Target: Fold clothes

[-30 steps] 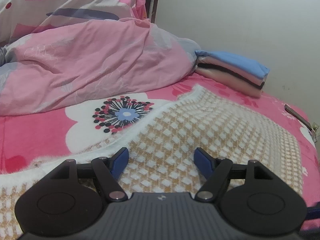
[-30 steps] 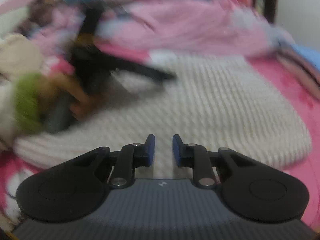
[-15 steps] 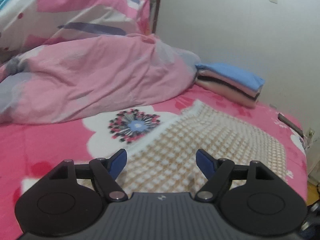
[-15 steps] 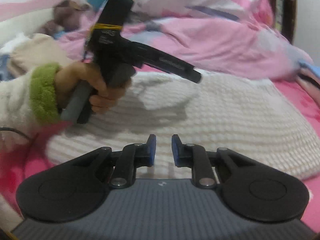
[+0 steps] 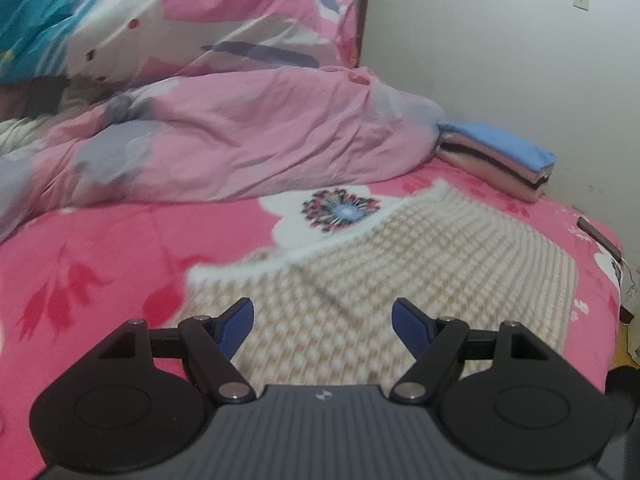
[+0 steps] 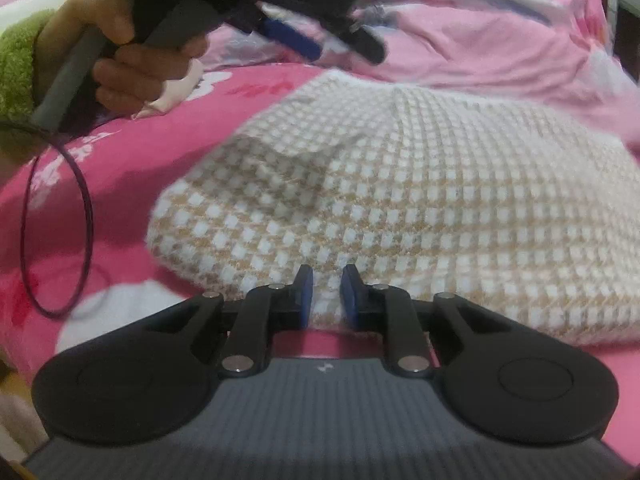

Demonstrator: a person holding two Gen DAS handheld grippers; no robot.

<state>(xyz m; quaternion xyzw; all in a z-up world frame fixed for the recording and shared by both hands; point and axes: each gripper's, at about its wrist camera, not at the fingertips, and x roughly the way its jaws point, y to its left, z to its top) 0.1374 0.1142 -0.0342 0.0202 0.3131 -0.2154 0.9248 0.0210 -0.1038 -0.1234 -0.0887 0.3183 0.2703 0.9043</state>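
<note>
Left claw [image 5: 322, 322] hangs released above the checked sweater [image 5: 420, 264]; right claw [image 6: 325, 295] nearly clenched at its near edge, grasping nothing.

- No readable words, numbers or brand names show in either view.
- The left gripper [image 5: 322, 322] carries only a small pale emblem on its ribbed grey body, at the lower middle of the left wrist frame; it is too small to read as letters.
- The right gripper [image 6: 325, 294] bears the same kind of small pale emblem at the lower middle of its frame, also not legible.
</note>
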